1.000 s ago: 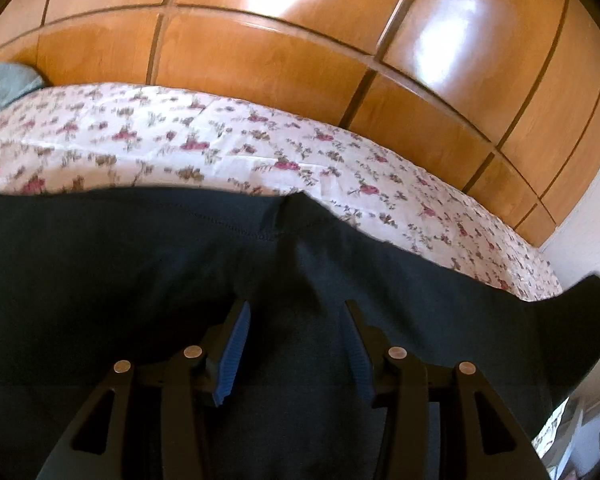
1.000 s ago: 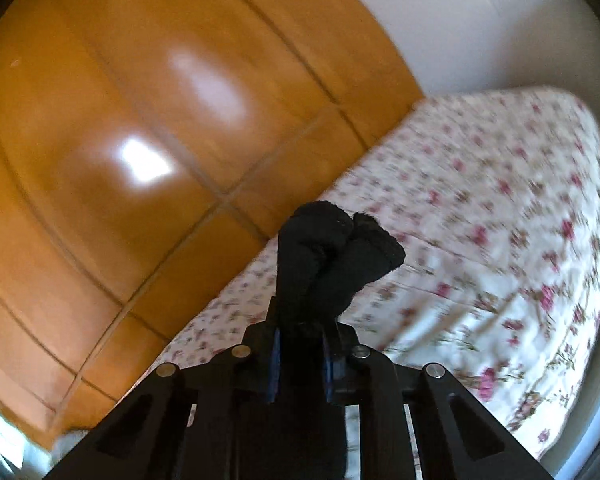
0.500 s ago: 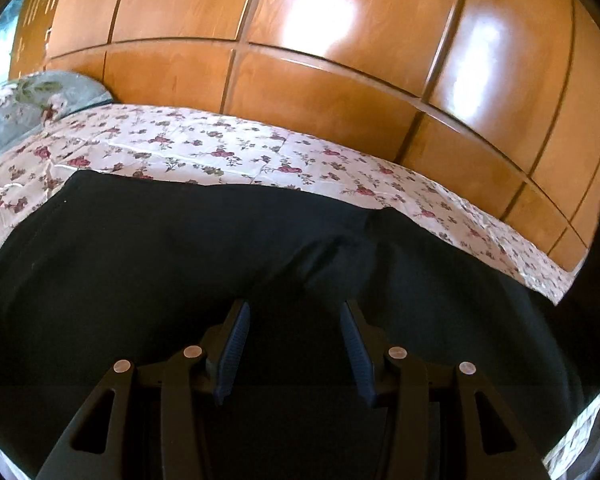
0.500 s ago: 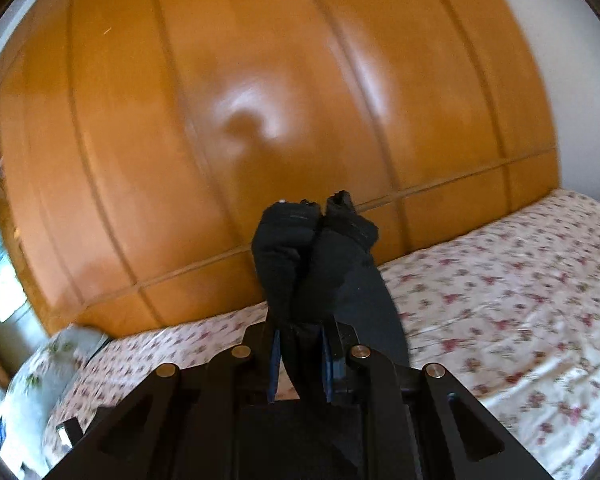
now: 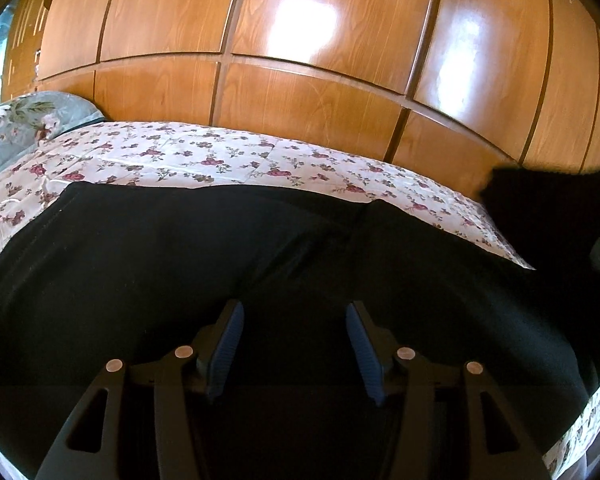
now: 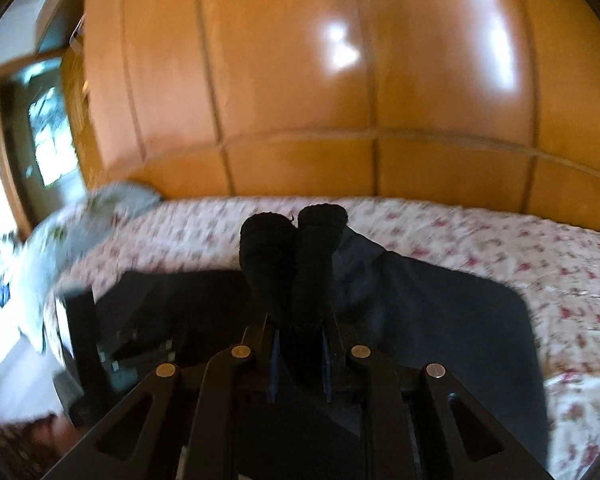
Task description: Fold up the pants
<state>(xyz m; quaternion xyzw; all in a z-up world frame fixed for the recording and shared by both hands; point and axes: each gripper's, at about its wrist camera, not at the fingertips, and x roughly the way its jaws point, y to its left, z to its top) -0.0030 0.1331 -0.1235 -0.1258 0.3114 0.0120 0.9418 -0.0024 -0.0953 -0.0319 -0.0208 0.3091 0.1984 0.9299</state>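
Note:
Black pants [image 5: 148, 264] lie spread across a floral bedsheet [image 5: 204, 160]. My left gripper [image 5: 295, 312] is open, its blue-padded fingers just above the fabric with nothing between them. My right gripper [image 6: 298, 340] is shut on a bunched end of the pants [image 6: 292, 256], which sticks up past the fingertips. The rest of the pants [image 6: 440, 320] trails down onto the bed below it. That lifted end also shows as a dark mass at the right edge of the left wrist view [image 5: 552, 208].
A wooden panelled wardrobe [image 5: 300, 40] stands right behind the bed. A grey-green floral pillow [image 5: 16, 128] lies at the left end of the bed. A doorway or window [image 6: 40, 136] shows at far left. The bed edge drops off at the lower right [image 5: 580, 420].
My right gripper has swung left and down with the pants end, from facing the wall to over the bed. My left gripper has turned left over the pants and stayed open.

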